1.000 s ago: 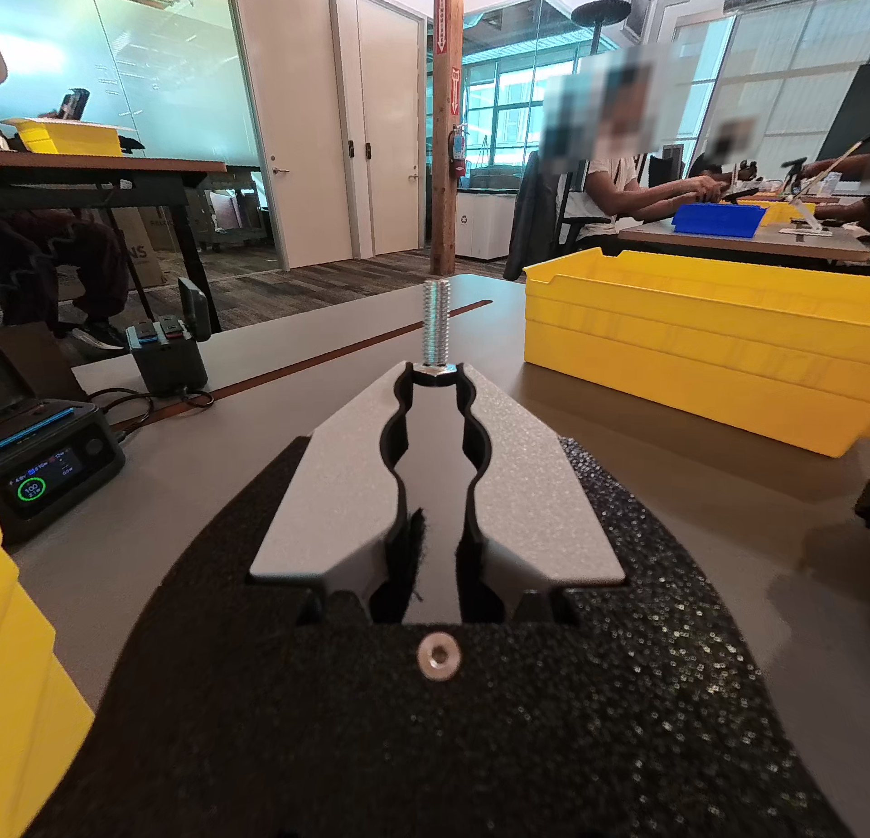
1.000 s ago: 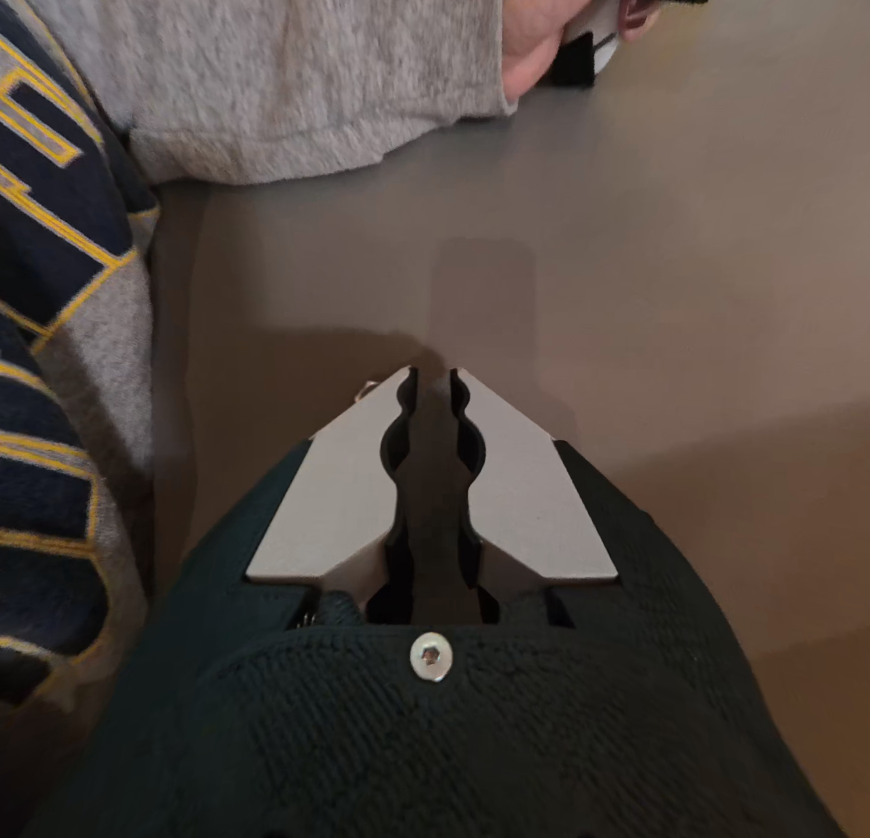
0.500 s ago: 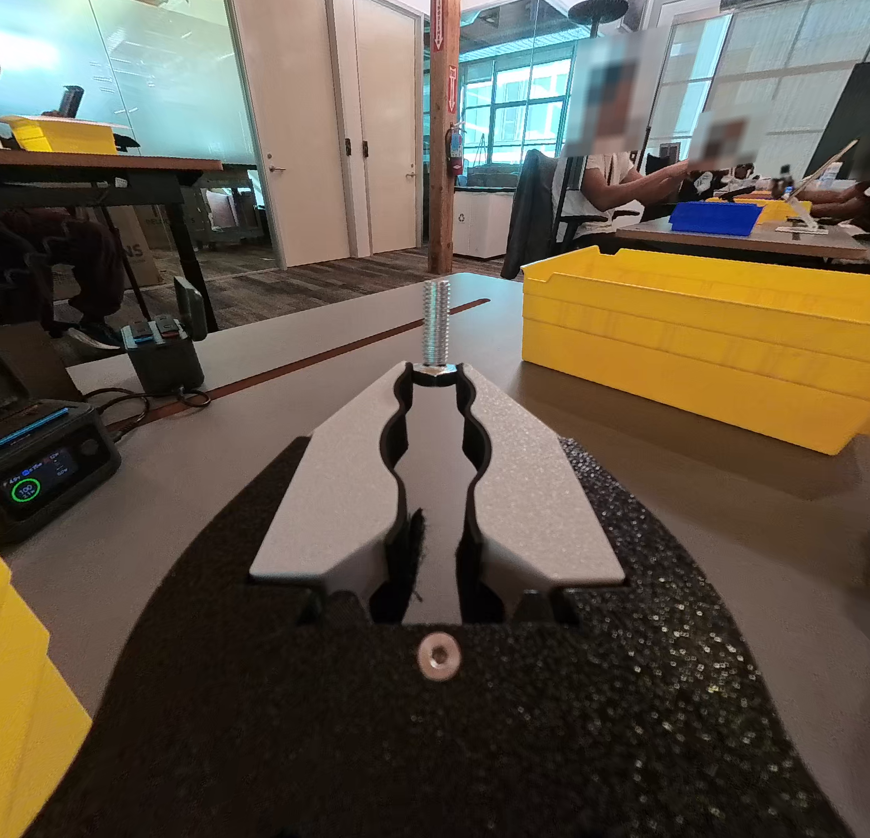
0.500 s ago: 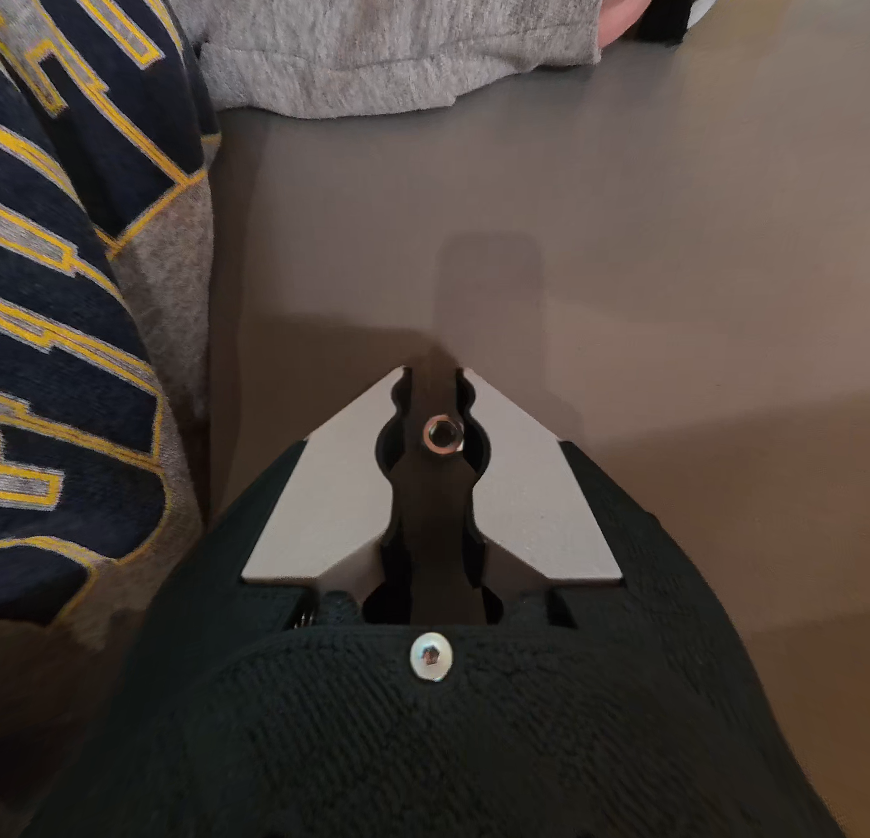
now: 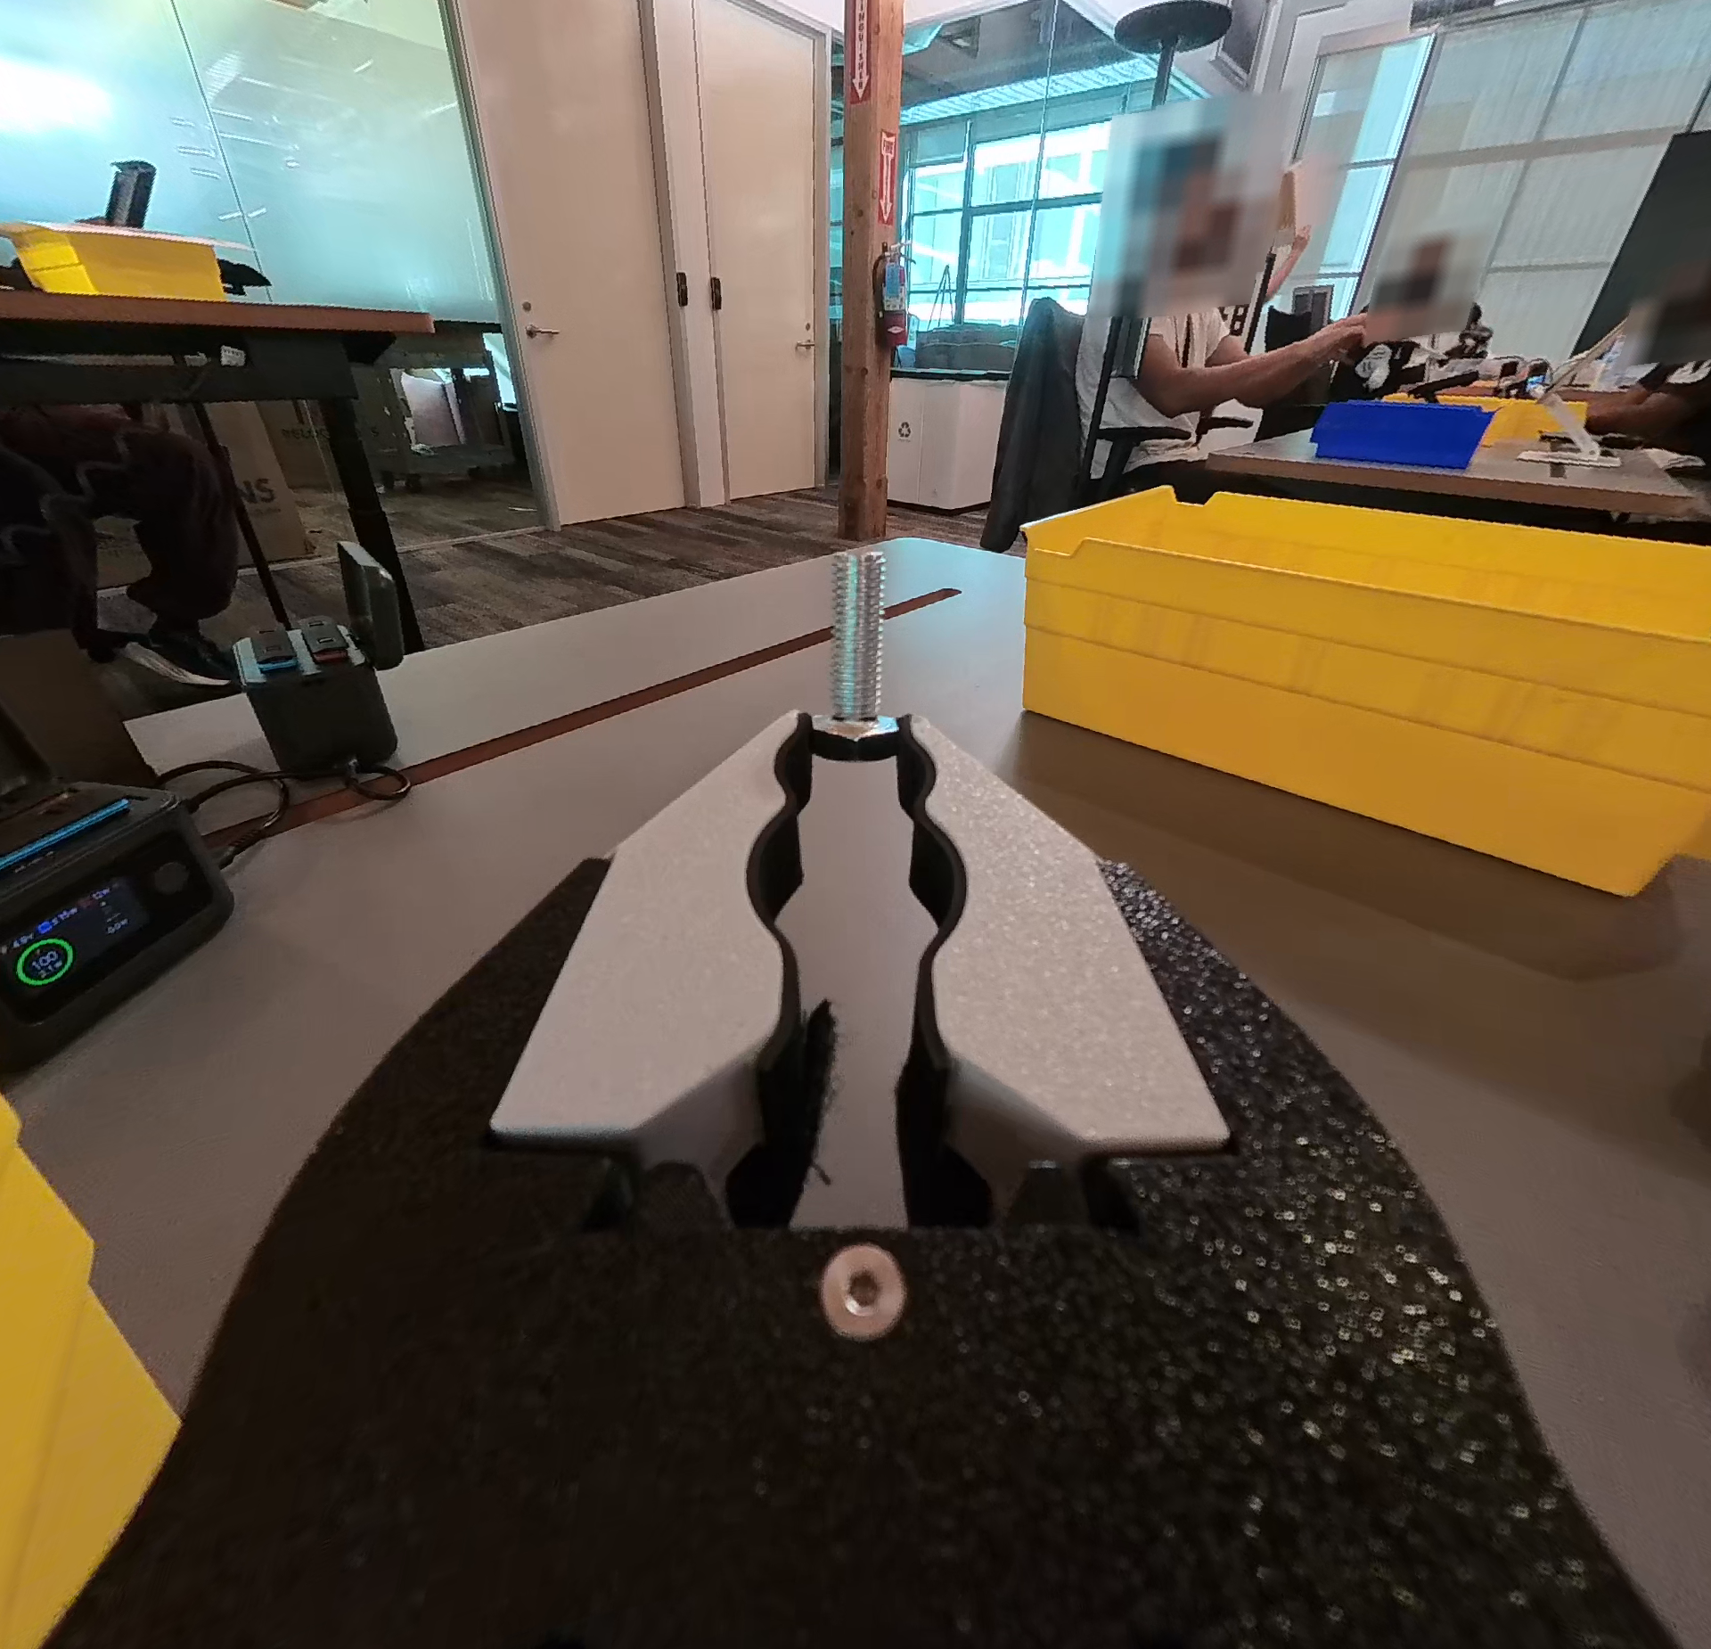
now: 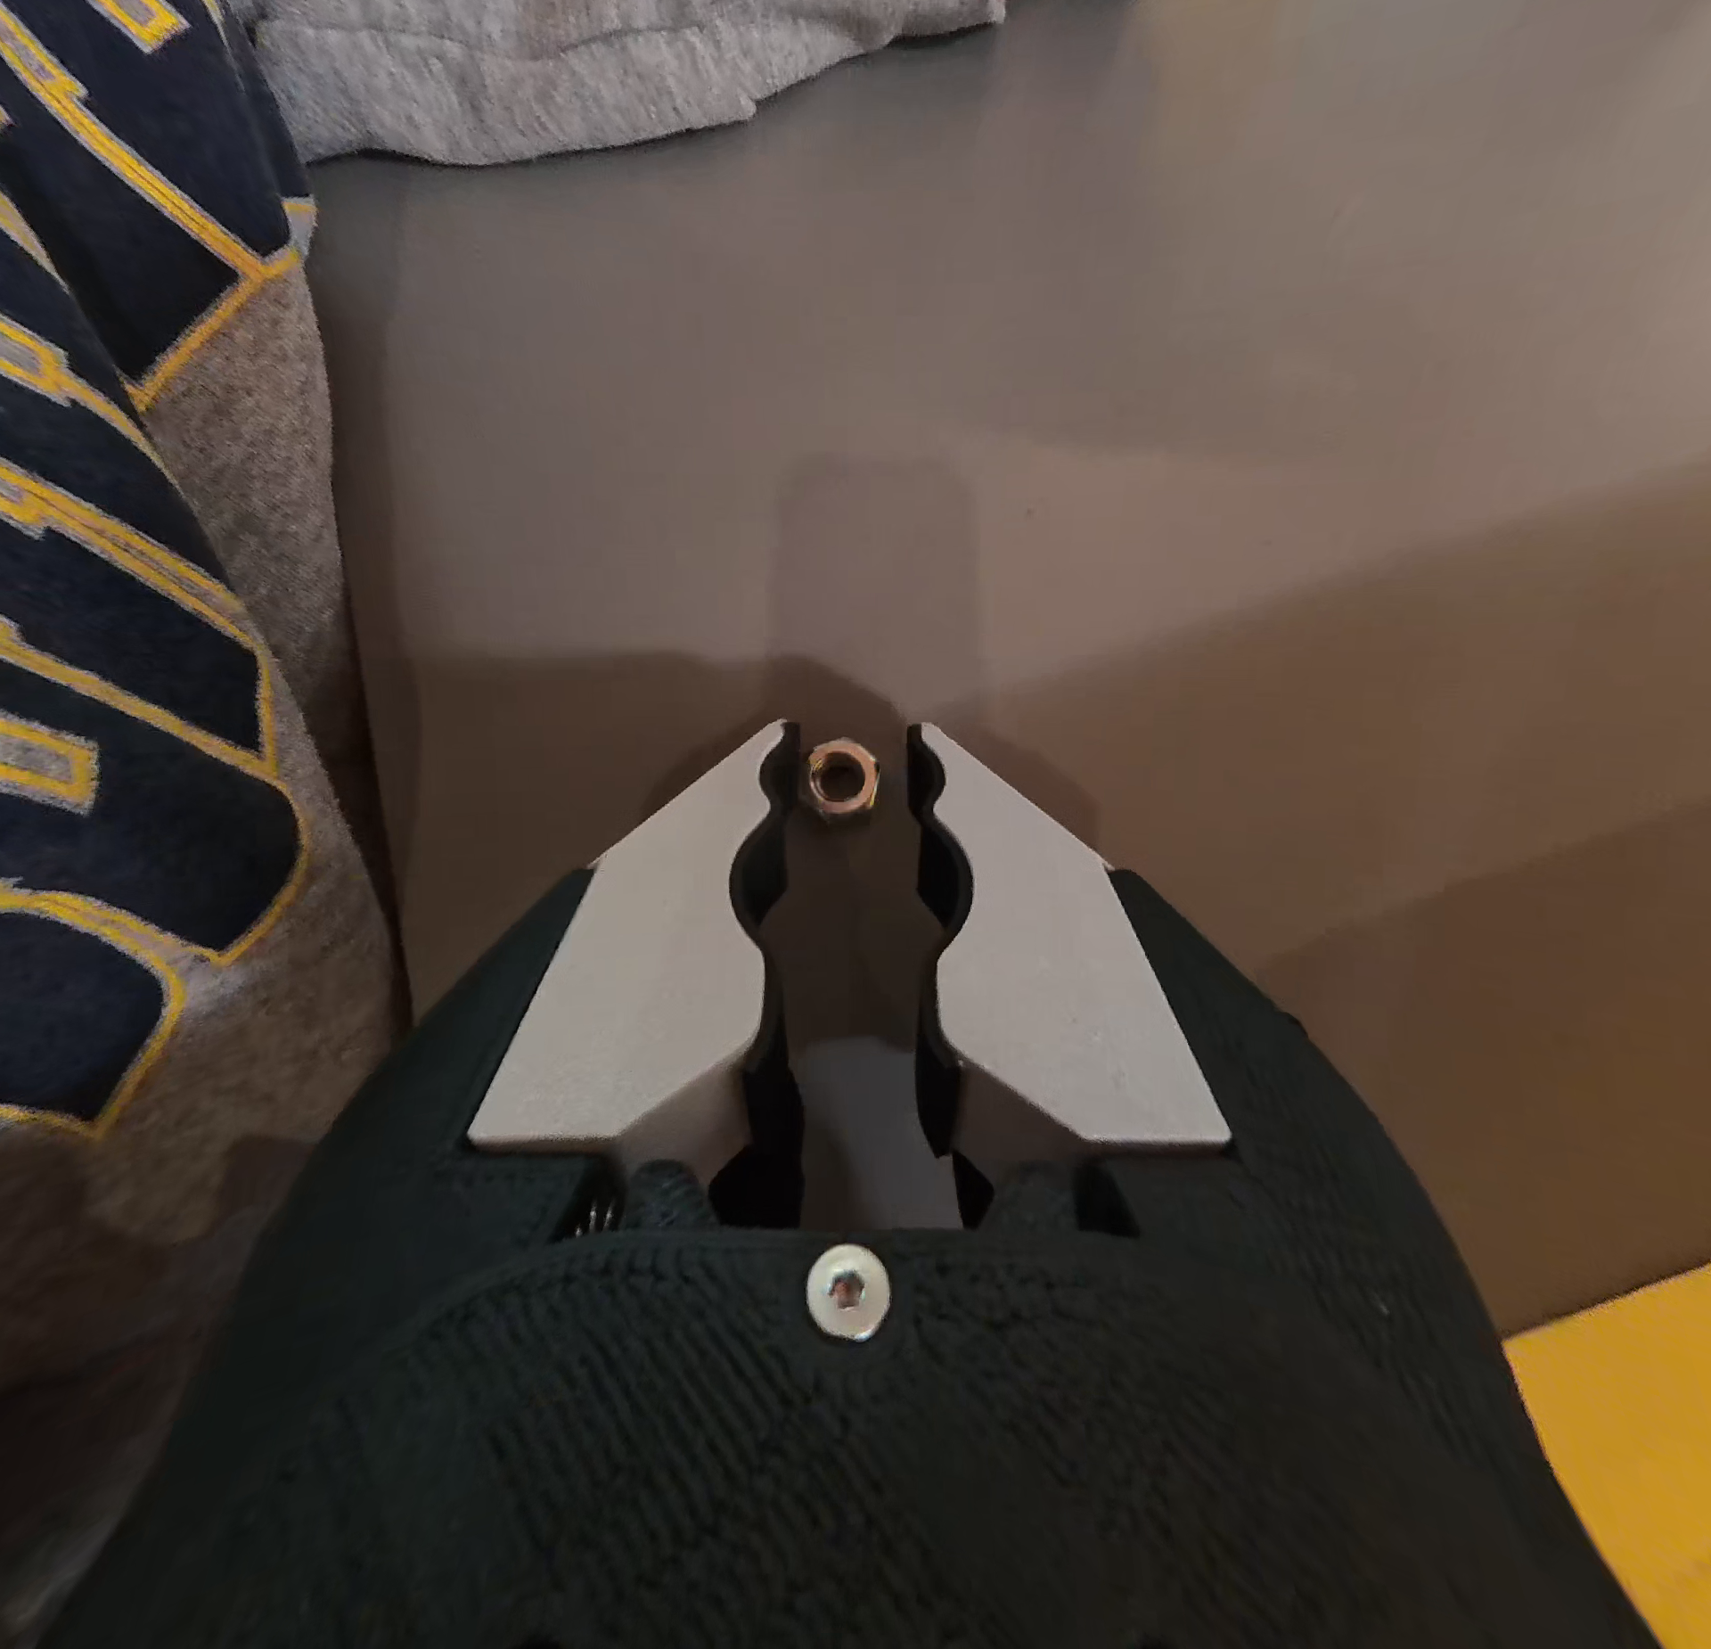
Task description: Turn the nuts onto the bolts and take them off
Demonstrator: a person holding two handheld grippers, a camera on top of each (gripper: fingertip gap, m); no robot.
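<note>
In the left wrist view, my left gripper (image 5: 856, 736) is shut on the hex head of a silver bolt (image 5: 858, 632). It holds the bolt upright above the grey table (image 5: 555, 678), threaded shaft pointing up. In the right wrist view, my right gripper (image 6: 847, 743) points down at the table with its jaws apart. A small brass-coloured nut (image 6: 841, 782) lies flat on the table between the fingertips, hole facing up, with a gap on each side.
A yellow bin (image 5: 1370, 678) stands to the right of the bolt. A black power unit (image 5: 83, 938) and a small charger box (image 5: 315, 697) with cables sit at left. A person's grey sleeve (image 6: 602, 39) and navy-and-yellow sweater (image 6: 139, 586) border the nut's area. Another yellow bin corner (image 6: 1629, 1438) shows at lower right. The grippers' ends are close to 25 cm from one another.
My right gripper has opened wider and drawn back, so the nut now shows near its fingertips. The left gripper still holds the bolt with only a slight shift of view.
</note>
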